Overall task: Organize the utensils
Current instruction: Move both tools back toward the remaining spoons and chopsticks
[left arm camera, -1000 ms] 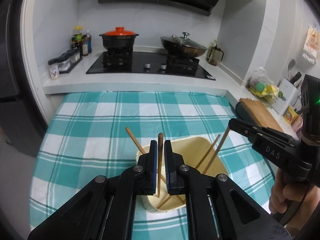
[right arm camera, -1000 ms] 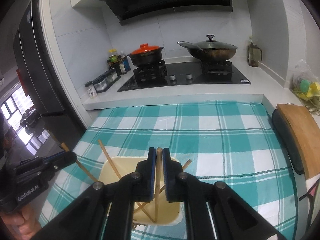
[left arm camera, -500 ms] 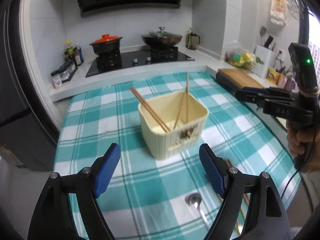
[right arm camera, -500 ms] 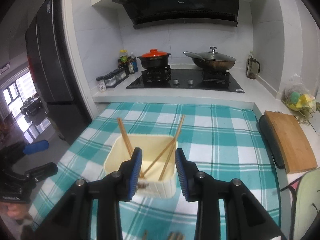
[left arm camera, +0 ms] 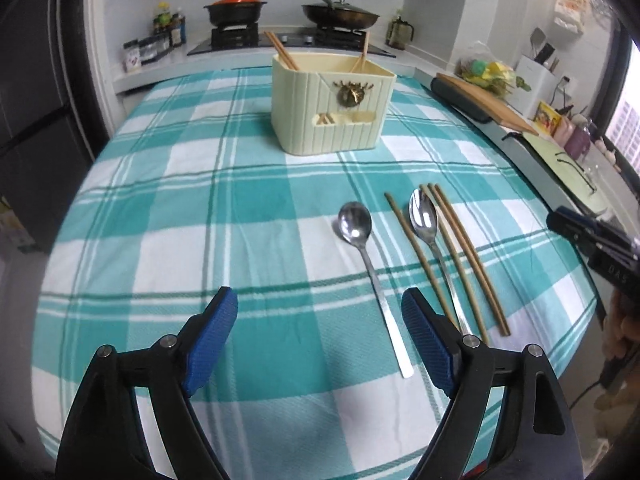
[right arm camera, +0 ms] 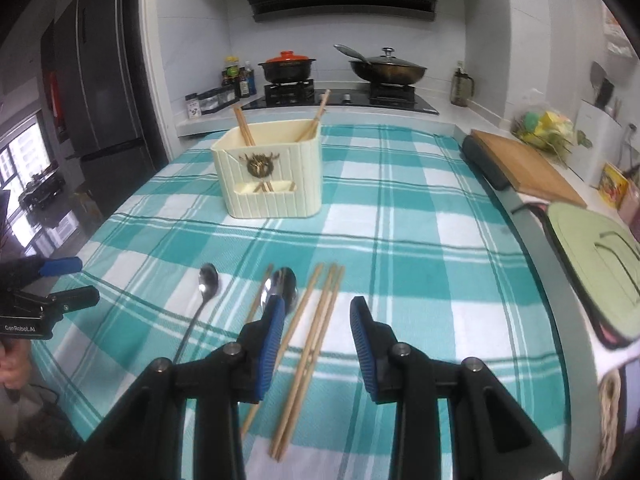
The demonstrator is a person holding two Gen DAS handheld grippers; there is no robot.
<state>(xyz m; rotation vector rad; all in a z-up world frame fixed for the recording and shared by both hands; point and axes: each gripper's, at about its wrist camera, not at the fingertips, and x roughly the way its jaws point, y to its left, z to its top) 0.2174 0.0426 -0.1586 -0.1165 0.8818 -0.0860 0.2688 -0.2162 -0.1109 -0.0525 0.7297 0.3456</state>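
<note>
Left gripper [left arm camera: 320, 332] spread wide, blue pads apart, nothing between them, hovering above teal-checked tablecloth [left arm camera: 180, 216]. Just ahead and toward the right pad: handle end of near spoon [left arm camera: 370, 268], bowl pointing away. Beyond the right pad, to the right: second spoon [left arm camera: 434, 248] lying among loose chopsticks [left arm camera: 466, 256], one stick left of it, two close together to its right, all flat on the cloth. Farther ahead, slightly right of centre: cream utensil holder [left arm camera: 330, 108], upright, chopsticks leaning inside at both back corners. At far right edge: right gripper [right arm camera: 318, 318] partly in frame, held by a hand. Right-wrist view: right gripper partly open, pads apart, gripping nothing; loose chopsticks pass beneath the gap and under the left pad, second spoon bowl just ahead of the left pad, contact with pads not seen. Near spoon farther to the left. Well ahead and left of centre: utensil holder, front pocket showing stick tips. Behind it: stove counter with red-lidded pot [right arm camera: 287, 66] and lidded wok [right arm camera: 386, 66]. Right of the cloth: wooden cutting board [right arm camera: 524, 166].
</note>
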